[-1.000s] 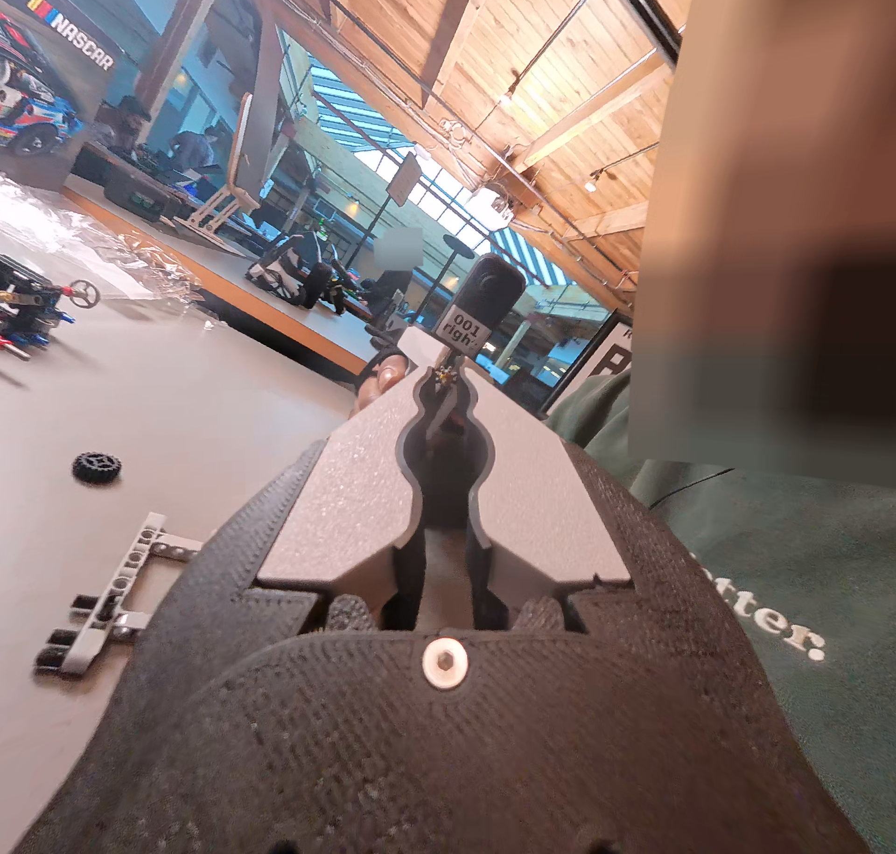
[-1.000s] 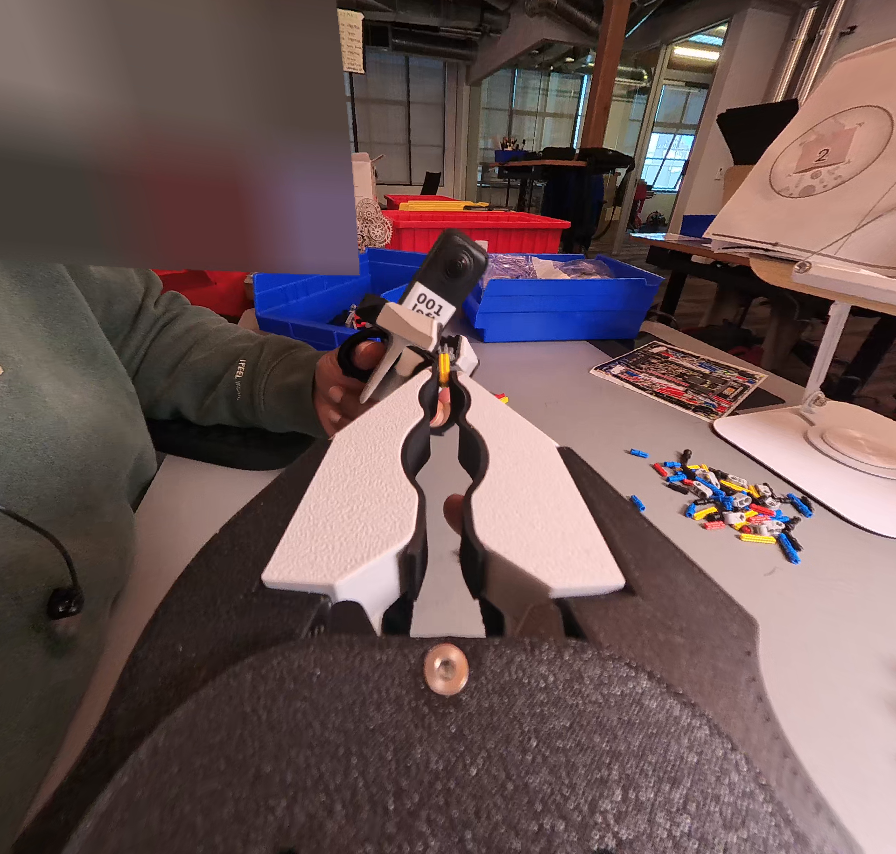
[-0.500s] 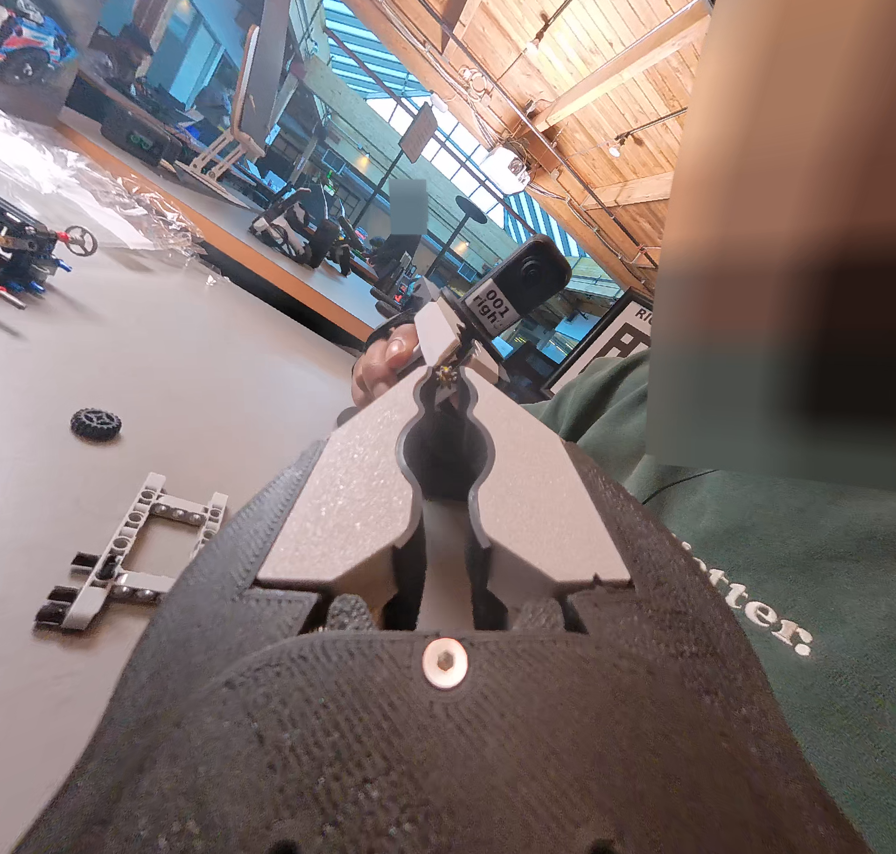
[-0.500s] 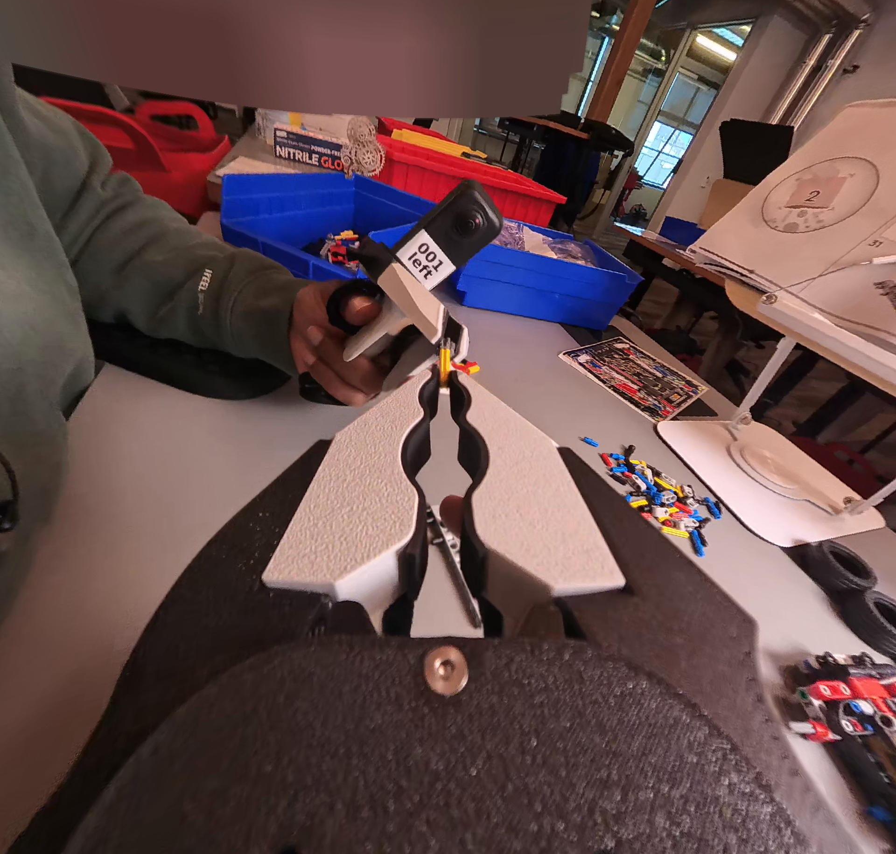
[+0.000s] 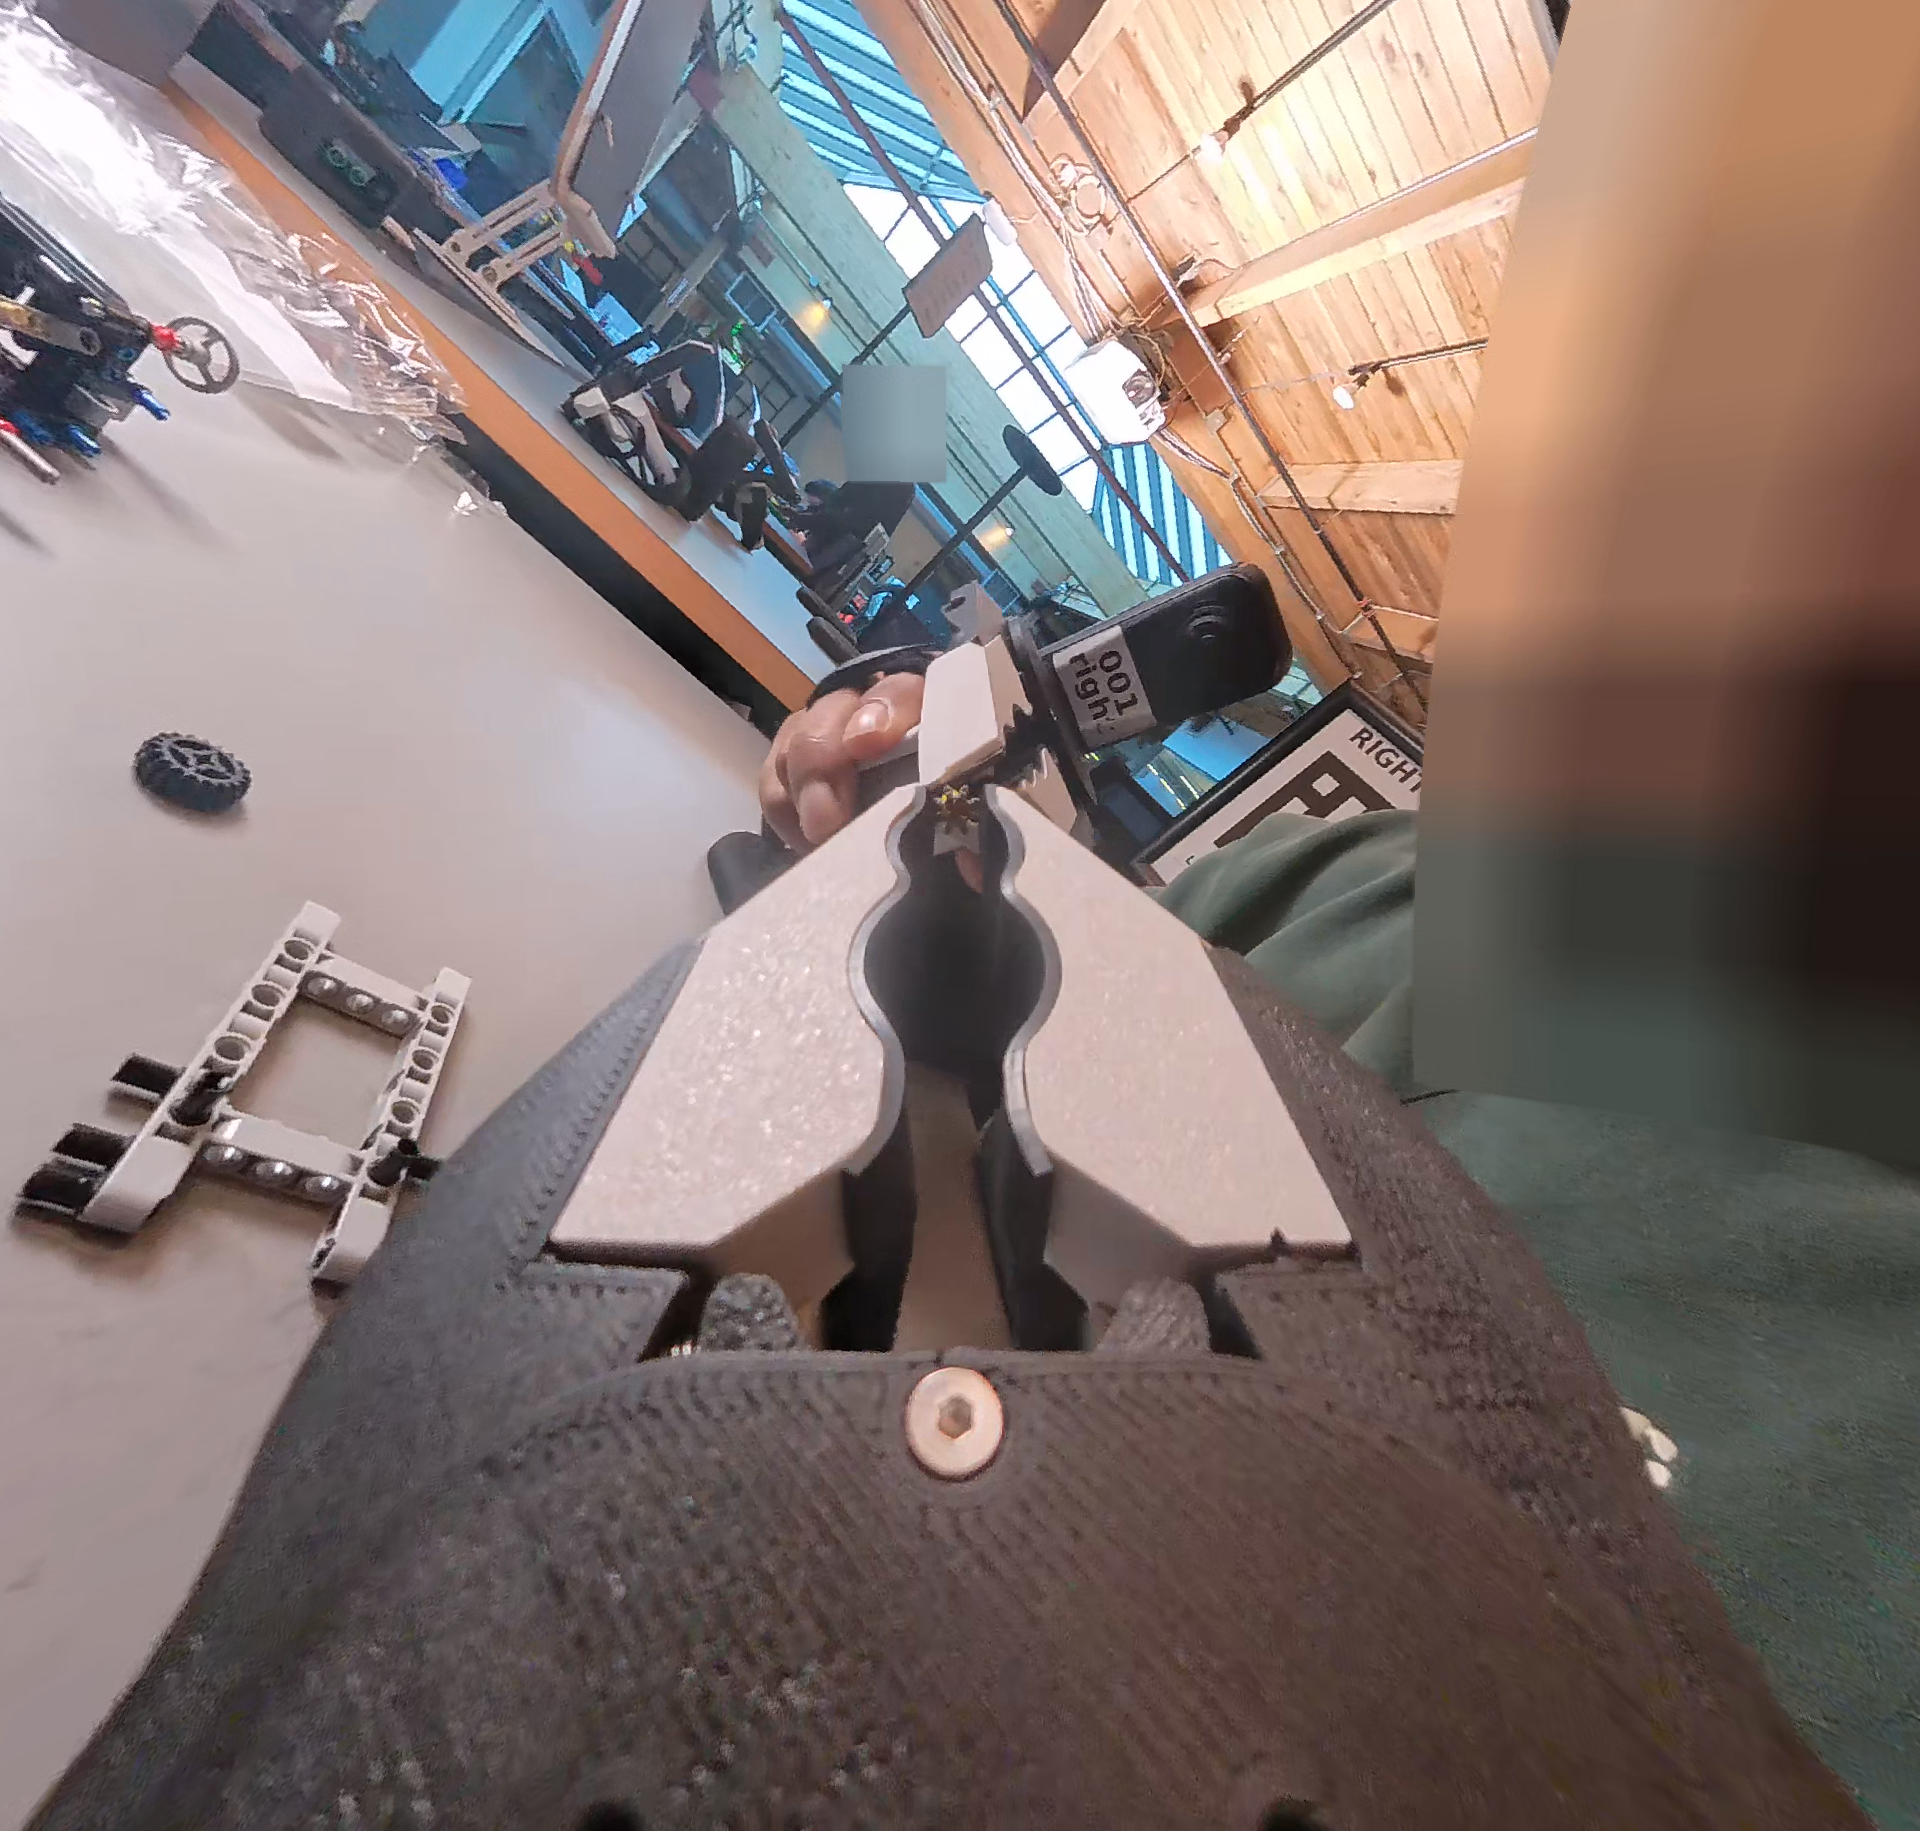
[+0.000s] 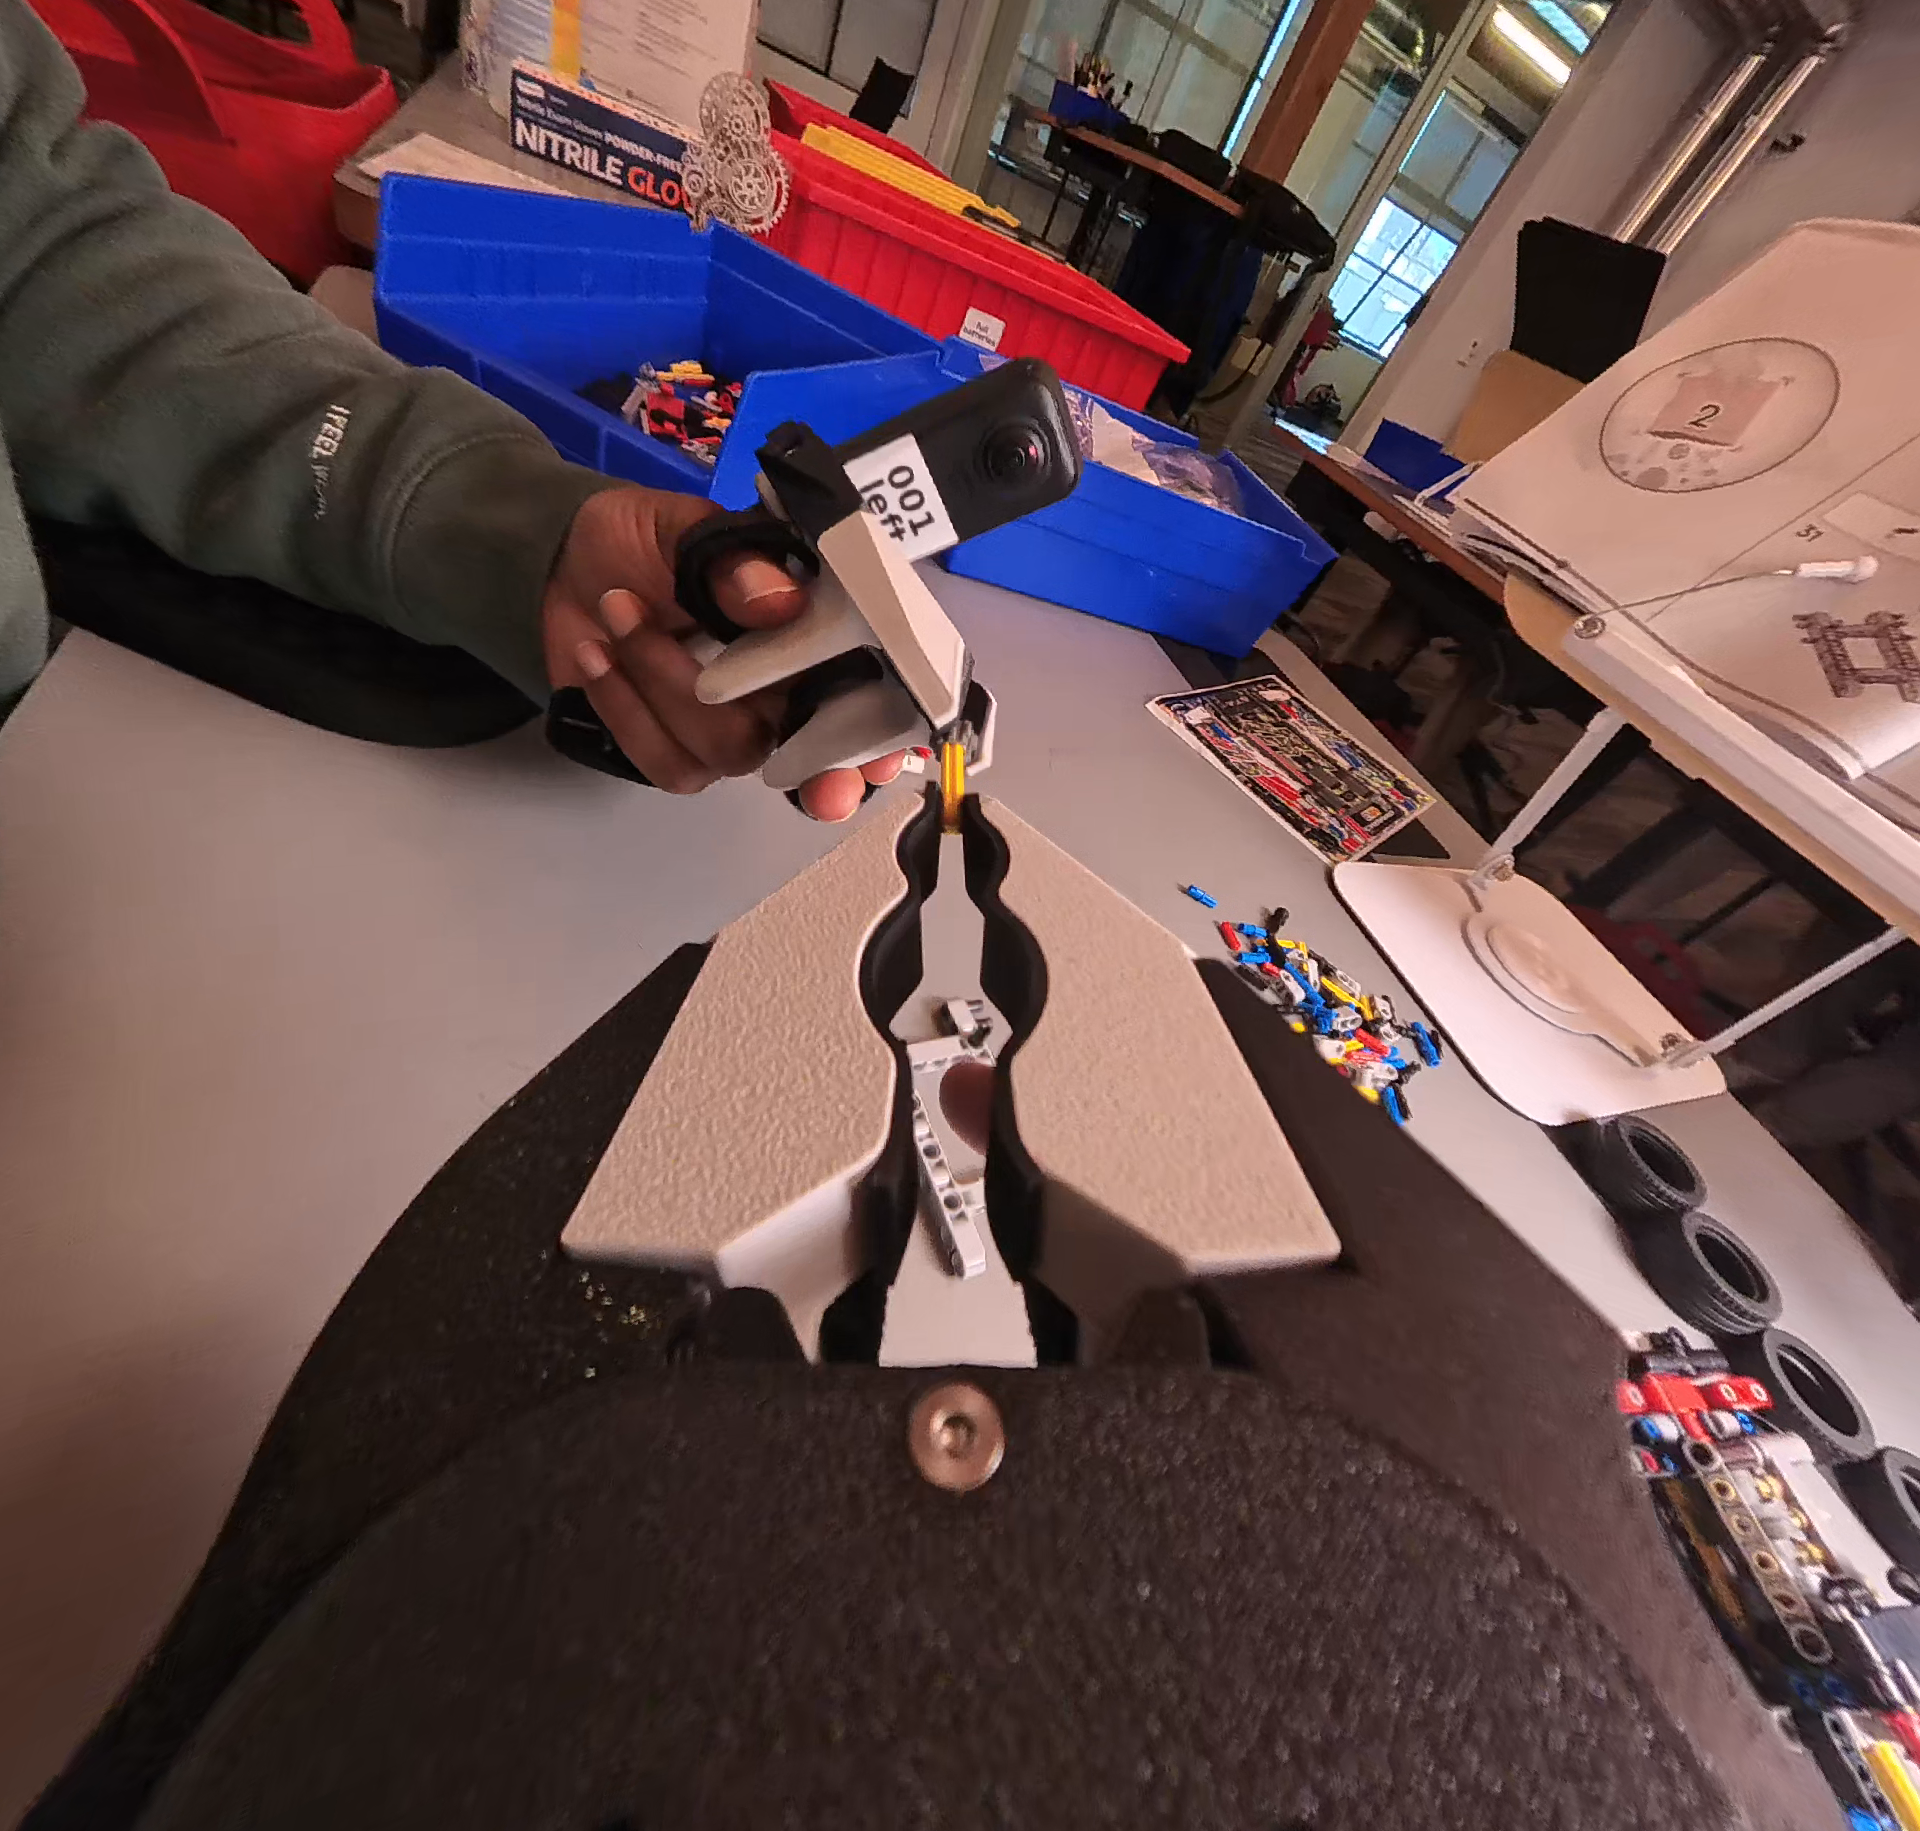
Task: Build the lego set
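My left gripper (image 5: 954, 807) and right gripper (image 6: 951, 813) meet tip to tip above the grey table (image 6: 312, 950). A thin yellow axle (image 6: 951, 789) runs between them. My right gripper is shut on its near end. My left gripper (image 6: 961, 737) is shut on its far end, where a small dark piece (image 5: 952, 802) sits. In the left wrist view the right gripper (image 5: 971, 742) shows just past my tips. A light grey beam frame (image 5: 281, 1085) lies flat on the table at the left; it also shows below my right jaws (image 6: 940, 1147).
A black gear (image 5: 194, 771) lies on the table. A partly built car (image 5: 62, 368) stands far left. A pile of small pieces (image 6: 1330, 1002), tyres (image 6: 1704, 1251), a sticker sheet (image 6: 1288, 763), a booklet stand (image 6: 1538, 992), blue bins (image 6: 1122, 534). The tips of both grippers are at nearly the same place. The black gear (image 5: 194, 771) is about 20 cm from both grippers' fingertips.
Both grippers have stayed shut and tip to tip but have rolled and dropped closer to the table. The grey frame has come fully into view.
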`<state>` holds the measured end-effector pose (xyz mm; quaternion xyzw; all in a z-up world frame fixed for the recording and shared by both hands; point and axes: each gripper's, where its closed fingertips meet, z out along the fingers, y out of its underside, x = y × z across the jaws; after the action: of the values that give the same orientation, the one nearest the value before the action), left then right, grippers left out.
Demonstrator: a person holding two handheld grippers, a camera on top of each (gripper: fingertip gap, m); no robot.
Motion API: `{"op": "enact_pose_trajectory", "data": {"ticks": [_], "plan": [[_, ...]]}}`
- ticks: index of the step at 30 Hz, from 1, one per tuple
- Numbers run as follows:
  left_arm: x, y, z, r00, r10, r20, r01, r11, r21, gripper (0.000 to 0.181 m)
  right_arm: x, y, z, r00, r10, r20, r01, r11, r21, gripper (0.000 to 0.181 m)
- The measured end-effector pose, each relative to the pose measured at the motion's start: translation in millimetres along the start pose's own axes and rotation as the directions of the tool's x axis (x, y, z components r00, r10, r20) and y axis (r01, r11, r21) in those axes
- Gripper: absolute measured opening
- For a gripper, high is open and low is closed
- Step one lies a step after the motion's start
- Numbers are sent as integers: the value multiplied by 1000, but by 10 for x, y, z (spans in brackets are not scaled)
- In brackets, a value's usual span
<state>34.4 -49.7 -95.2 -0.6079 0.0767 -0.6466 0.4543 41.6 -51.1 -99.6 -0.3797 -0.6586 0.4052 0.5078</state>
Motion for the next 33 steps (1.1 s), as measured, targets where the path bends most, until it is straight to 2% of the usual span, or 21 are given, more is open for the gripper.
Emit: {"op": "enact_pose_trajectory", "data": {"ticks": [1,12,21,24,28,33], "plan": [[-4,-4,-2,1000,5,6,-5,1000,3,5,3,3,5,1000,9,-2,-9,1000,1,2],[-40,-31,-13,996,60,70,-63,997,38,5,42,13,55,984,177,-11,-175,981,82,3],[-5,-25,-5,994,90,63,-92,995,43,5,35,-13,65,982,189,-11,-186,974,131,3],[66,-49,23,976,199,84,-201,979,19,6,32,-73,36,978,209,20,-210,961,181,3],[155,-37,74,909,391,145,-387,920,-54,9,30,-146,-23,954,279,109,-298,920,255,3],[200,-18,75,888,431,161,-424,902,-77,7,-9,-189,-39,947,283,154,-317,904,287,3]]}}
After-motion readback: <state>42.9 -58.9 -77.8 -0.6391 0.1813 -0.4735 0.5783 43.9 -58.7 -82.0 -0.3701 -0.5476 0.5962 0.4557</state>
